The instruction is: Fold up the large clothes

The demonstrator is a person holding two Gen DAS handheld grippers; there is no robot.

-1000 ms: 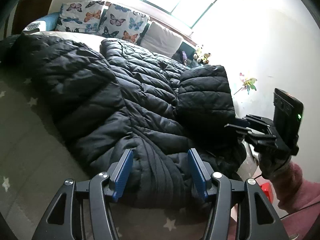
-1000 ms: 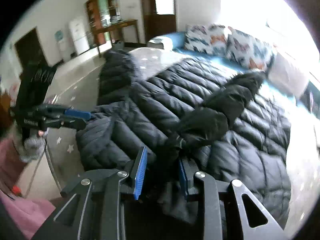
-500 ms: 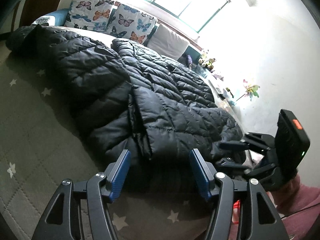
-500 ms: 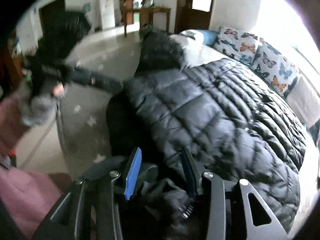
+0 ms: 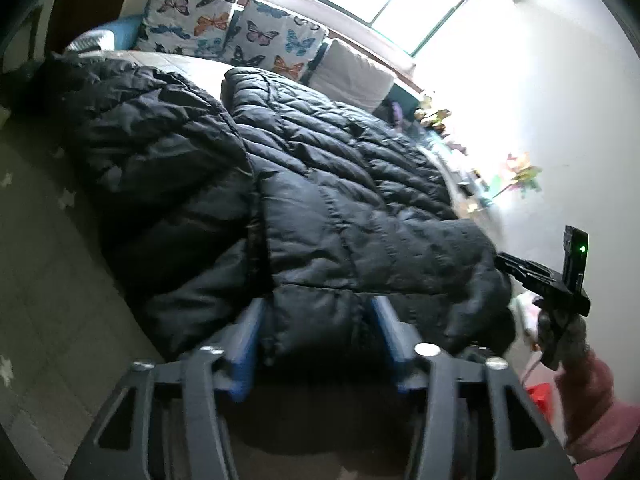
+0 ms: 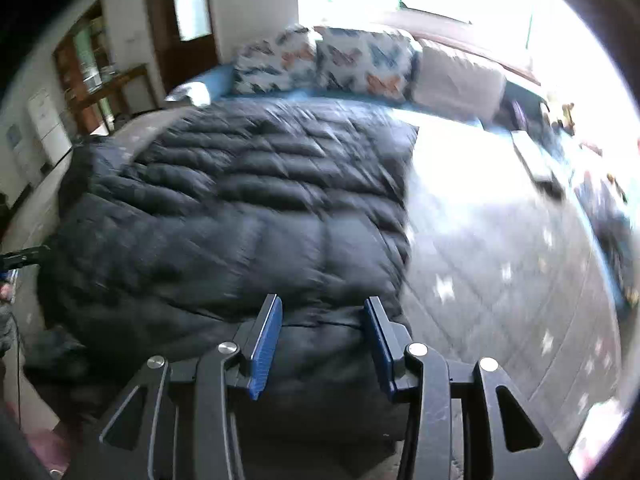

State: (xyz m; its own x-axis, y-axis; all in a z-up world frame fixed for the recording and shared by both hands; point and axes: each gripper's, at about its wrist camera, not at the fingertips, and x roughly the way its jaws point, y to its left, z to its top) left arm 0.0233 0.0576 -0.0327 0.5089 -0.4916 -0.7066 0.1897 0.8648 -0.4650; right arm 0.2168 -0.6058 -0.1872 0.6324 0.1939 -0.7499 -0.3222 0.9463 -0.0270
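Both tongs [image 5: 316,332] [image 6: 322,332] gape, apparently over the jacket [image 6: 240,220] hem.

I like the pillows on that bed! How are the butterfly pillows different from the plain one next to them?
The butterfly pillows are white with colourful butterflies printed all over; the plain pillow is one pale colour with no picture. There are two butterfly pillows side by side, but only one plain pillow. The butterfly pillows sit nearer the blue end of the bed; the plain pillow sits nearer the toys by the window. All lean at the head of the bed, behind the black puffy jacket.
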